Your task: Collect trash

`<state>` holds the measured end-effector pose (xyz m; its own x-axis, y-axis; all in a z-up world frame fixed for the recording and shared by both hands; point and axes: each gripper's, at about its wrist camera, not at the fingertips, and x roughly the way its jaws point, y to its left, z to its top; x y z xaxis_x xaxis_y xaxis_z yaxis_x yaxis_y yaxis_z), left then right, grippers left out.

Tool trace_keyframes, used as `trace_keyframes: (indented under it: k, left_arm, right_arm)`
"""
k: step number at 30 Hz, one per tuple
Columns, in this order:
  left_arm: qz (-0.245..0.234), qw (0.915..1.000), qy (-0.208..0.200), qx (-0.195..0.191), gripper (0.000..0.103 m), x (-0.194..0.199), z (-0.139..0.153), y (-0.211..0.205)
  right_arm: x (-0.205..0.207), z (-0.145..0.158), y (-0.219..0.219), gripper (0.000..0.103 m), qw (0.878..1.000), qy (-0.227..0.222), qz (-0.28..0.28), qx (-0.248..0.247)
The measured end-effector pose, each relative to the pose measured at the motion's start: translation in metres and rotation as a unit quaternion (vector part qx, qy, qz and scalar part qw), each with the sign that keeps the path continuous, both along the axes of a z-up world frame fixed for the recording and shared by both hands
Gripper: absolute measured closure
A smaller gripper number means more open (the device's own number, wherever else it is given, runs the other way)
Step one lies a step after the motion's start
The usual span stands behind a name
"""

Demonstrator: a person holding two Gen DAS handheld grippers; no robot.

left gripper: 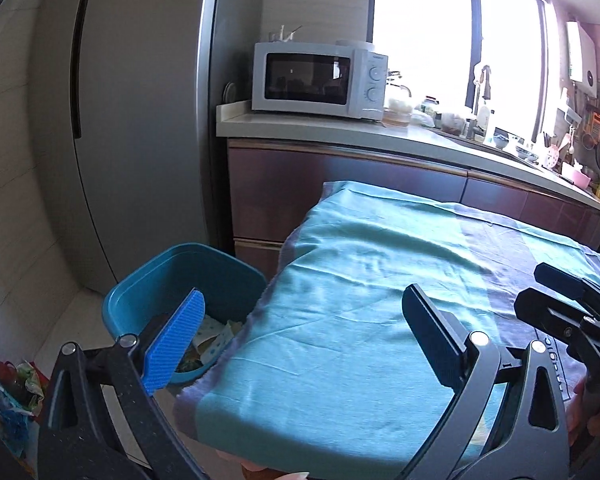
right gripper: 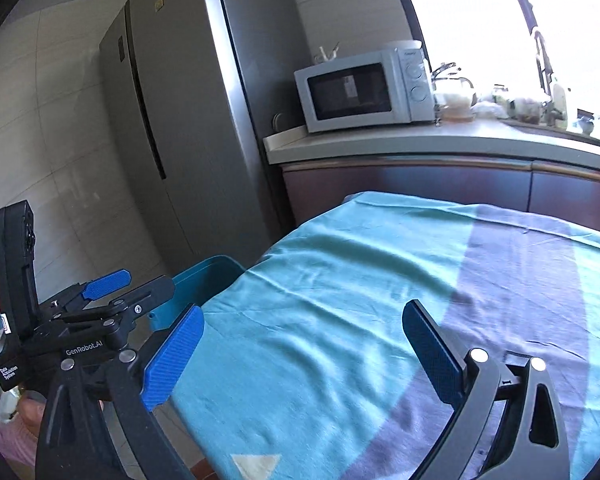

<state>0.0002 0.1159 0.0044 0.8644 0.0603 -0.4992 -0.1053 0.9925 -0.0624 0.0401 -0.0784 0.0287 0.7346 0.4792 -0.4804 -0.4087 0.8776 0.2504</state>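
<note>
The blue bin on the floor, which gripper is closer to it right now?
Left. The left gripper hangs open at the table's edge, one finger over the blue bin. The right gripper, also open, sits over the teal cloth, farther away.

Left gripper [left gripper: 304, 340] and right gripper [right gripper: 304, 348]: each had black angular linkage arms joined by silver round-headed pivots and ended in ribbed blue finger pads [left gripper: 172, 344]. The black housing bore white "GenRobot.AI" and "Data Acquisition System" lettering.

Home kitchen. Microwave [left gripper: 320, 80] on countertop [left gripper: 340, 130]; tall fridge [left gripper: 140, 120] just left of it; sink faucet [left gripper: 485, 80], probably, right, against the overexposed window.
</note>
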Motion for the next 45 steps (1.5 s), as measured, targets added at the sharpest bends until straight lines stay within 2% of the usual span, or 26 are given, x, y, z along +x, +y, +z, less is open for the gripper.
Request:
trace_keyframes:
  k: [12,26,45]
  left_arm:
    - [-0.023,0.9994,-0.019,0.018,0.006,0.000,0.001,-0.025]
    - [-0.034,0.9981,-0.047,0.021,0.006,-0.011,0.006,-0.043]
    - [-0.057,0.9953,-0.070,0.033,0.006,-0.026,0.007,-0.072]
  right_arm:
    - [-0.027,0.003,-0.024,0.007,0.997,-0.049,-0.058,-0.012]
    - [-0.058,0.010,-0.040,0.007,0.990,-0.106,-0.088,-0.019]
    - [-0.080,0.009,-0.059,0.007,0.984,-0.117,-0.134,-0.028]
